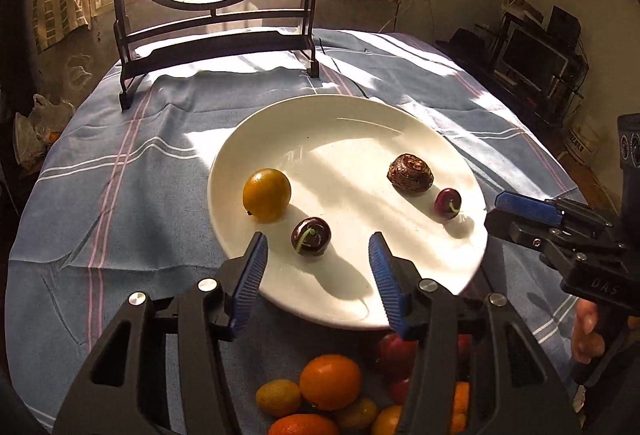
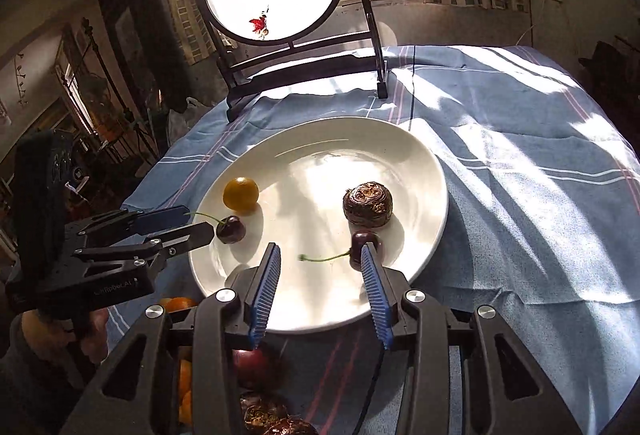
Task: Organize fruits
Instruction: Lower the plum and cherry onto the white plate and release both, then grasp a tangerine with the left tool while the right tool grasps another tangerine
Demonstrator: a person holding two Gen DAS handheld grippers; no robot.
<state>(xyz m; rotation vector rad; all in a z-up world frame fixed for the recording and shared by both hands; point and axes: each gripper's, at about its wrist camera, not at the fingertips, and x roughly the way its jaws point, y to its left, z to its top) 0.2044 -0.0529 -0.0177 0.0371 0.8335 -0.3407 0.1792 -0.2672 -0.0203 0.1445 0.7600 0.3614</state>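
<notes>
Two grippers hang over the near edge of a plate, both with ribbed blue pads spread wide and nothing between them. Nearest, below the left gripper [image 1: 318,255], lies a heap of smooth round fruit [image 1: 330,381]: oranges, small yellow-green ones and something red, partly hidden by the black plastic arms. Under the right gripper [image 2: 320,263] sit a dark red round fruit and a couple of wrinkled brown ones.

Beyond them is the white plate [image 1: 308,123], glossy, wide and shallow, resting on a blue woven cloth [image 1: 152,163] with white and pink stripes, creased in places. One dark, shiny cherry [image 1: 311,236] with a green stem lies on the plate just ahead of the left gripper's open jaws, about midway between them. Just beside it to the left is a smooth yellow round fruit [image 1: 267,195]. A second cherry [image 2: 366,250] rests by the right gripper's right-hand pad; whether they touch I cannot tell. Its stem points across the gap. Just behind it sits a brown, shrivelled, lumpy fruit [image 2: 367,209].

Farthest back stands a dark wooden frame [image 2: 280,71] holding a round translucent panel painted with birds and red leaves.
</notes>
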